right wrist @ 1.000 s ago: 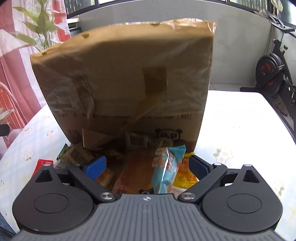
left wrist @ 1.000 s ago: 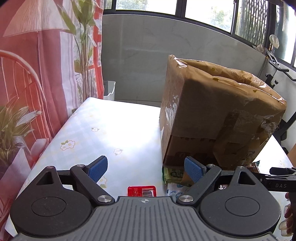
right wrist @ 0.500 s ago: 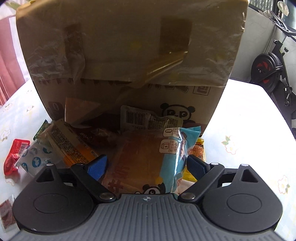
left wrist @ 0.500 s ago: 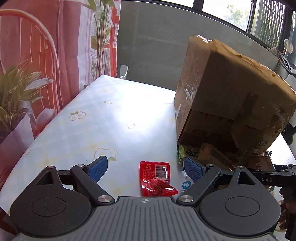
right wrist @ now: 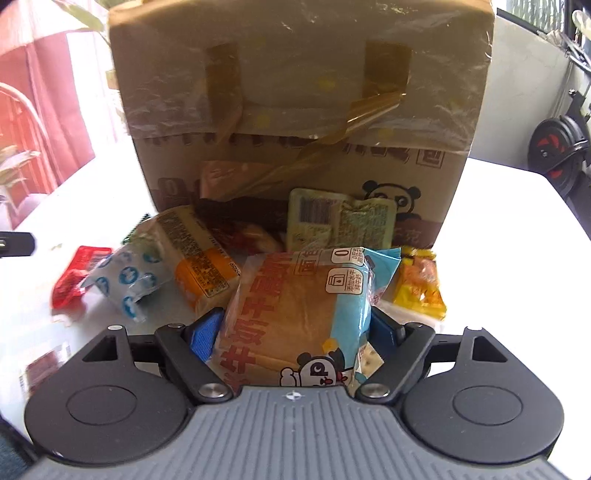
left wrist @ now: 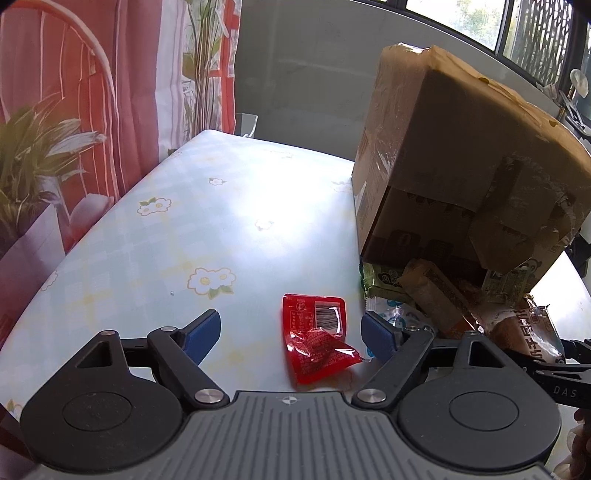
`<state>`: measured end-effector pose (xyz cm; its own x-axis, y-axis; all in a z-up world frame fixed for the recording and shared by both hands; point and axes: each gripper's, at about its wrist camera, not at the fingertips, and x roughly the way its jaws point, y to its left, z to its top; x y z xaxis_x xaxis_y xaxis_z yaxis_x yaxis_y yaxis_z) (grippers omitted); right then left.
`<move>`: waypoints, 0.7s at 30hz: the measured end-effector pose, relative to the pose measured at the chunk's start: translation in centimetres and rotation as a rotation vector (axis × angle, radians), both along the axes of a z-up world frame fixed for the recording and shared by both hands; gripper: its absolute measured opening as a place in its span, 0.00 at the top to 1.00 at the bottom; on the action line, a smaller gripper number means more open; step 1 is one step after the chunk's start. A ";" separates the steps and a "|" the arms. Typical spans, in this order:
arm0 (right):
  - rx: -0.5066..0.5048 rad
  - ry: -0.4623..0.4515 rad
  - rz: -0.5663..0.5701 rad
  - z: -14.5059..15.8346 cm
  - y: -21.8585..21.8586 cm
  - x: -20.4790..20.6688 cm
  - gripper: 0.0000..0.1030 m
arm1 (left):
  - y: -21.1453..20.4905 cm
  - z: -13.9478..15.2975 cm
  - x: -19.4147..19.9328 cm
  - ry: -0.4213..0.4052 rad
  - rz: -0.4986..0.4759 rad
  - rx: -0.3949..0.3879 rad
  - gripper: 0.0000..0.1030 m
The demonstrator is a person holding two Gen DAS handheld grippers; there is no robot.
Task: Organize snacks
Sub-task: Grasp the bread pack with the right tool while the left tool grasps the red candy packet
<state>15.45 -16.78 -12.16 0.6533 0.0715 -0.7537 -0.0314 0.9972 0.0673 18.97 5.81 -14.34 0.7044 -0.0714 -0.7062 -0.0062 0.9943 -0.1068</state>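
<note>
Spilling snack packets (right wrist: 295,280), tipped cardboard box (right wrist: 295,92)

Daylight pours through the windows (left wrist: 480,22), glare whitens the table (left wrist: 229,206), edges bend fisheye-style, the box front (right wrist: 295,177) sits shadowed.

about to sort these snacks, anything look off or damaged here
The cardboard box is tipped on its side, crumpled, with tape peeling. Snack packets spill from its mouth onto the table; a red packet lies apart from the pile.
</note>
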 end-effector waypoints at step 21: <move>0.107 0.012 0.019 -0.8 -0.1 0.1 0.20 | -1.2 -4.0 3.7 0.100 -0.075 0.001 0.45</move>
